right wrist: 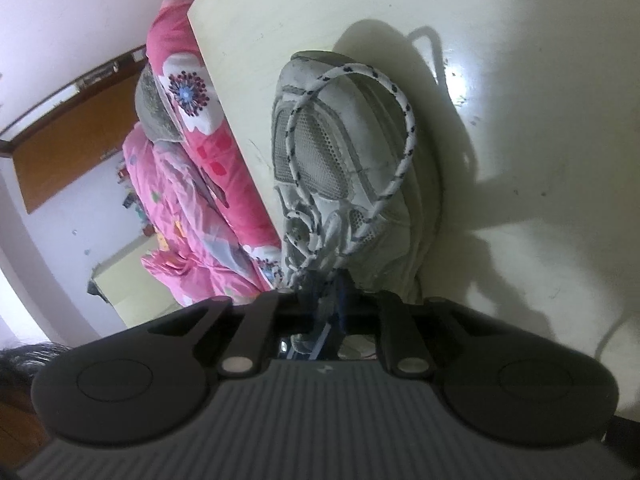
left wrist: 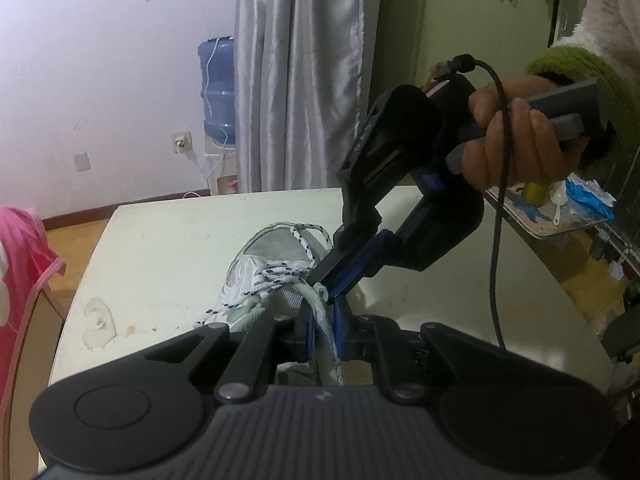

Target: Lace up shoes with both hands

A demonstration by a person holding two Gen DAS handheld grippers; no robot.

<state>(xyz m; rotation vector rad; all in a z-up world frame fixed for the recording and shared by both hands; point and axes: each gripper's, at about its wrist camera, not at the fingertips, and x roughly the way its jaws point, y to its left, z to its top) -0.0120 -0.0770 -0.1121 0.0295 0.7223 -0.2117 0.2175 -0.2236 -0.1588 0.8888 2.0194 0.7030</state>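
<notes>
A grey-white mesh sneaker (left wrist: pixel 280 248) (right wrist: pixel 352 152) lies on a pale table (left wrist: pixel 160 248) (right wrist: pixel 520 80). Its white lace with dark flecks (left wrist: pixel 280 272) (right wrist: pixel 404 148) loops loosely over the toe and crosses the eyelets. At the bottom of the left wrist view my left gripper (left wrist: pixel 322 332) is shut on a pale green strip (left wrist: pixel 326 344) rising from the shoe. My right gripper (left wrist: pixel 323 286) (right wrist: pixel 325 296), held by a hand (left wrist: pixel 512 136), reaches in from the upper right. Its jaws are closed where the lace strands meet the top of that strip, just above the left fingers.
A blue water bottle (left wrist: pixel 216 88) and a grey curtain (left wrist: pixel 296 80) stand behind the table. Pink bedding (right wrist: pixel 192 184) lies along the table's edge beside the shoe. A cluttered tray (left wrist: pixel 560 212) sits at the right, and a black cable (left wrist: pixel 498 240) hangs from the right gripper.
</notes>
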